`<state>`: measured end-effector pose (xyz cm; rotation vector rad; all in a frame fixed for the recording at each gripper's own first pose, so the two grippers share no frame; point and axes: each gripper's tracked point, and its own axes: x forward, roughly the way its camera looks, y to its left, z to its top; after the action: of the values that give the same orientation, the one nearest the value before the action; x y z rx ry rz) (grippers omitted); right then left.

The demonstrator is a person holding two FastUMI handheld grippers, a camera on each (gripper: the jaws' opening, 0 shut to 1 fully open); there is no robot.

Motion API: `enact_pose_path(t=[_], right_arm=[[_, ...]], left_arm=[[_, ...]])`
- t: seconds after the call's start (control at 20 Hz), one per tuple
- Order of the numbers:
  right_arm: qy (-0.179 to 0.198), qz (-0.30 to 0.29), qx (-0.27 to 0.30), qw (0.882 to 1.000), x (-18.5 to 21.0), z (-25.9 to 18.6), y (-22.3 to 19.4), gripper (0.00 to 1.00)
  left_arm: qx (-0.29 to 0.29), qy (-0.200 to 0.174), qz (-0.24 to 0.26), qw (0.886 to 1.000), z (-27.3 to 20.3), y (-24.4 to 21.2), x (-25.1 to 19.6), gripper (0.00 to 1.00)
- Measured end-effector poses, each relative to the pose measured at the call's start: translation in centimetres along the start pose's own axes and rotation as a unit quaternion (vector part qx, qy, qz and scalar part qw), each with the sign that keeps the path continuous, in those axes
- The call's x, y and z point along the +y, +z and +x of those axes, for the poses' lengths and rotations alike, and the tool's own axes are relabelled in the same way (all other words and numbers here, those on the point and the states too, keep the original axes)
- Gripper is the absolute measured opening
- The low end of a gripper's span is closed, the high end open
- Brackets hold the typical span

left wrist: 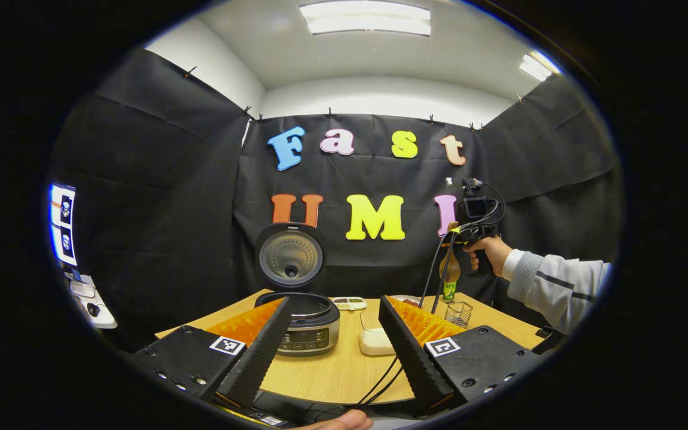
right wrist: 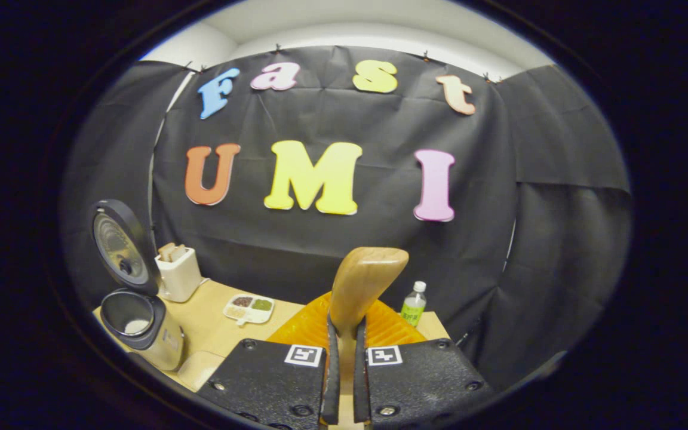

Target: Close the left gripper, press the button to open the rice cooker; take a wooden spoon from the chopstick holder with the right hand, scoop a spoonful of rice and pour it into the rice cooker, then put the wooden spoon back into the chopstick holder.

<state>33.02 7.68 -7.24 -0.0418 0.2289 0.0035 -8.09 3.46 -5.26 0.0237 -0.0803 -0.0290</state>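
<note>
one rice cooker (left wrist: 308,325); one wooden spoon (right wrist: 363,286); one bottle (right wrist: 413,304); one divided tray (right wrist: 249,308); one wire holder (left wrist: 458,313)

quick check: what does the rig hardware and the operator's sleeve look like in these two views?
Left gripper: two black blocky finger mounts, each with a square black-and-white fiducial tag, ribbed wedge-shaped fingers. Black cables run under it across the wooden table. Right gripper: the same black mounts and square tags; in the left gripper view it shows a black pistol handle, a small camera on top and looping black cables. Sleeve: light grey with a dark stripe.

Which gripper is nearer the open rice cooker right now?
Left. The left gripper hangs open just in front of the silver rice cooker. The right gripper, holding the wooden spoon, is raised off to its side.
</note>
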Motion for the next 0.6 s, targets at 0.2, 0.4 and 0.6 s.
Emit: enact_pose_path(t=[0.2,0.4,0.6], right_arm=[[-0.021,0.038,0.033,0.999,-3.2,2.0,-4.2,0.16],[-0.037,0.057,0.058,0.996,-5.2,2.9,-7.8,0.16],[-0.042,0.072,0.068,0.994,-6.1,4.1,-9.4,0.17]], left_arm=[[0.0,-0.002,-0.002,1.0,0.0,0.1,-0.7,0.94],[0.004,-0.01,-0.001,1.0,0.4,-0.4,-1.5,0.94],[0.014,0.007,0.003,1.0,0.8,-0.9,-0.5,0.94]])
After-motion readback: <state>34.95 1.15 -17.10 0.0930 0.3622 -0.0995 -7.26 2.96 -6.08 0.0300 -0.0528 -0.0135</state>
